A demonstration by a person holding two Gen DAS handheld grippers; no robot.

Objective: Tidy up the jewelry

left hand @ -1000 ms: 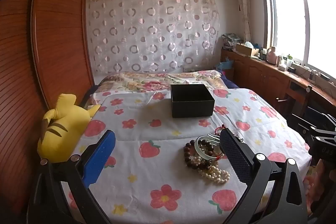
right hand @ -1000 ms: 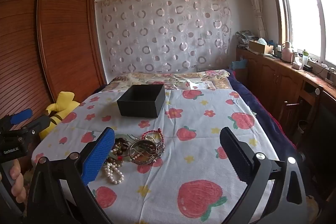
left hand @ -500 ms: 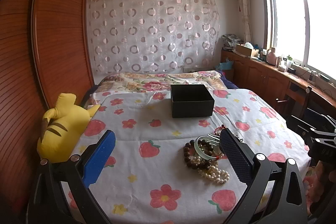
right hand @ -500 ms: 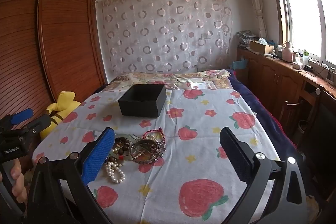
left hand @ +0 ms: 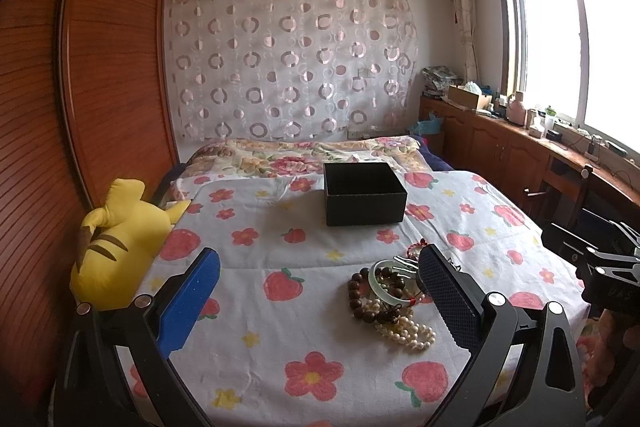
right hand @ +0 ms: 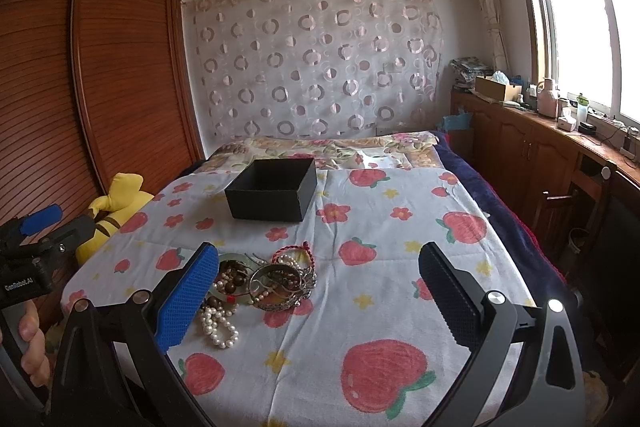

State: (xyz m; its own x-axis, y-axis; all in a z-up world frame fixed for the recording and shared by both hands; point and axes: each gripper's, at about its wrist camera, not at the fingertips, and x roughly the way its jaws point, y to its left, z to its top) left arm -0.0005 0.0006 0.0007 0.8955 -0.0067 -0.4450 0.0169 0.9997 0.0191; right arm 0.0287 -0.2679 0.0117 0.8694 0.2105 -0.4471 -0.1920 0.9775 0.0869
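- Holding my left tool (left hand: 318,281) wide apart above the bed (left hand: 256,239), nothing between its fingers; its dark right-hand finger (left hand: 448,301) overlaps the edge of the jewelry pile in this view (I cannot tell whether it touches).
- My right tool (right hand: 318,281) likewise spread wide, empty, low over the strawberry-print sheet (right hand: 400,227); its blue finger (right hand: 186,301) sits at the left edge of the pile.
- Jewelry pile (left hand: 390,293): near the foot of the bed, on the sheet, in one tangled heap.
- White pearl string (left hand: 408,329): nearest side of the heap.
- Dark brown bead bracelet (left hand: 360,297): looped beside the pearls.
- Pale green bangle (left hand: 380,287): lying over the beads.
- Metal bangle (right hand: 276,287) and red cord bracelet (right hand: 294,253): far side of the heap, seen from the right wrist.
- Black box (left hand: 364,193): open-topped, mid-bed, well apart from the heap.
- Yellow plush toy (left hand: 118,247): left edge of the bed, against the wooden wardrobe (left hand: 80,87).
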